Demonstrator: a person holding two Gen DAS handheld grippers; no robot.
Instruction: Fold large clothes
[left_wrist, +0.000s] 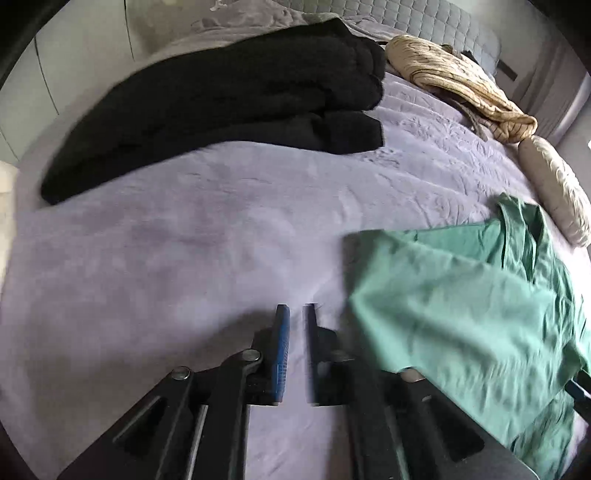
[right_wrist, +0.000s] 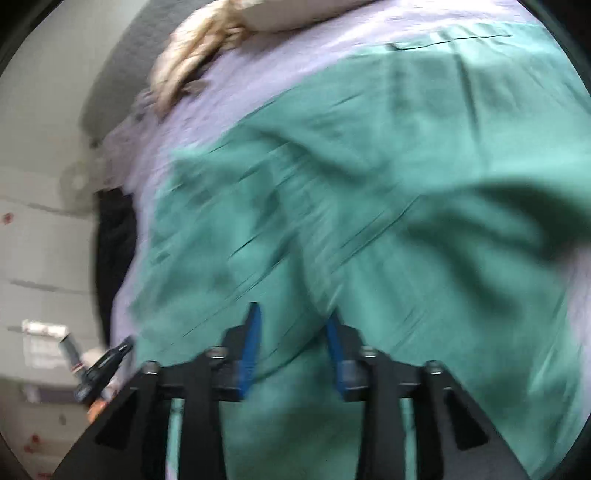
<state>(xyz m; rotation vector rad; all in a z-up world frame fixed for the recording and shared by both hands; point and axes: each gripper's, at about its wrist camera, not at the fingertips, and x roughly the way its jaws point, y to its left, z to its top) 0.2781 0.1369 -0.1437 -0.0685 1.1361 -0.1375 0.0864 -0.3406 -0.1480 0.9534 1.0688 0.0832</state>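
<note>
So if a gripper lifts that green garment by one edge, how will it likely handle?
Probably floppy: the green garment lies in soft creases and overlapping layers on the lilac bedcover, so it should drape and hang rather than hold shape. It looks thin, so likely light for its size. A one-edge lift may let the folded layers slide apart, though blur hides the fabric's texture.

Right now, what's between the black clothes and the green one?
Only bare purple bedspread lies between the black clothes and the green garment, seen in the left wrist view.
</note>
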